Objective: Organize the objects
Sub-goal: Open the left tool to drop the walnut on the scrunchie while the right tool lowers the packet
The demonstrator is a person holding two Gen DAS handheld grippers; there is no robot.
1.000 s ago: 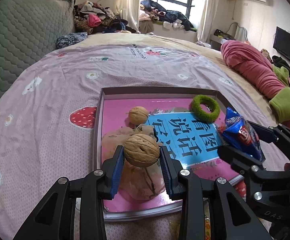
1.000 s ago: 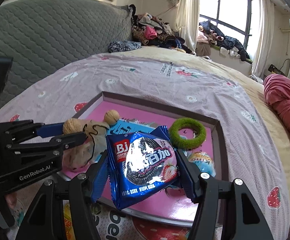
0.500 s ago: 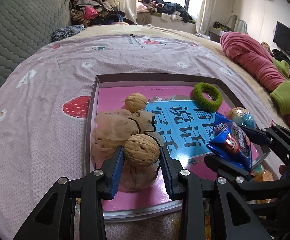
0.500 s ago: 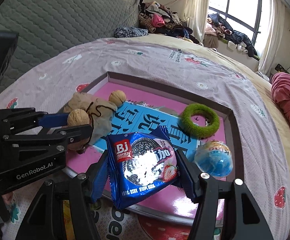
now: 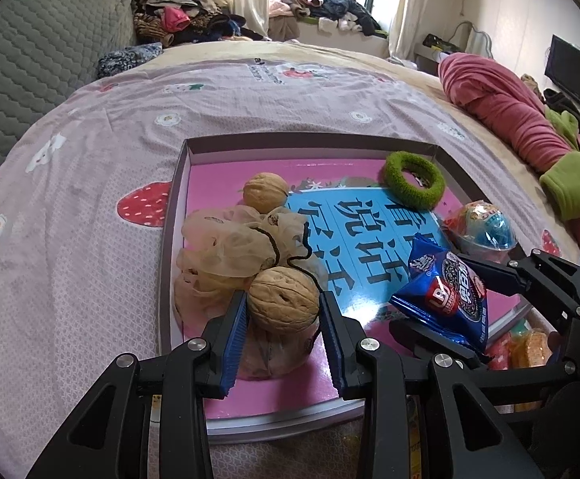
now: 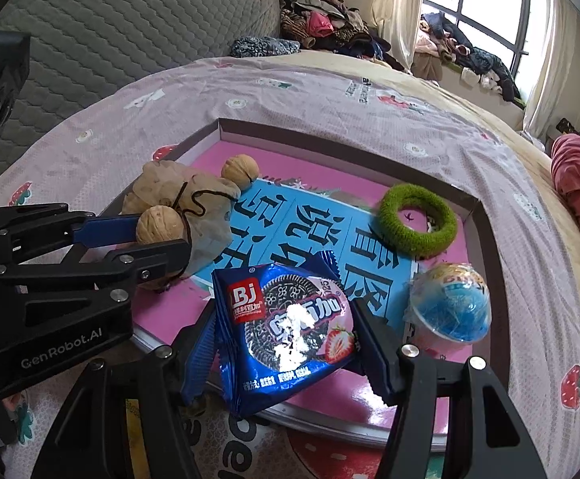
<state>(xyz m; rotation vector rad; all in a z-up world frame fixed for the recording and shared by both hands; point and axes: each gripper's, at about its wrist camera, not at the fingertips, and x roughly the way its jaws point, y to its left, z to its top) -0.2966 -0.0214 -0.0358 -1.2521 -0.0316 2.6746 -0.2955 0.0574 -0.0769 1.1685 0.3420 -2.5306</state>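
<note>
left tool (image 5: 283,311) clamped on walnut (image 5: 283,298), above mesh pouch (image 5: 234,247) in tray (image 5: 172,215) | right tool (image 6: 286,343) gripping blue cookie packet (image 6: 286,331) over tray near edge | second walnut (image 5: 266,192), green ring (image 5: 414,185), blue capsule toy (image 6: 449,307) lie in tray | tray on bed (image 5: 90,151)

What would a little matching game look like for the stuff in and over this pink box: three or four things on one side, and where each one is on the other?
Things:
1. held walnut
2. cookie packet
3. green ring
4. loose walnut

Places:
A. lying in the box, near its far right corner
B. clamped in the right hand-held gripper
C. lying in the box just beyond the mesh bag
D. clamped in the left hand-held gripper

Pairs: 1-D, 2-B, 3-A, 4-C
</note>
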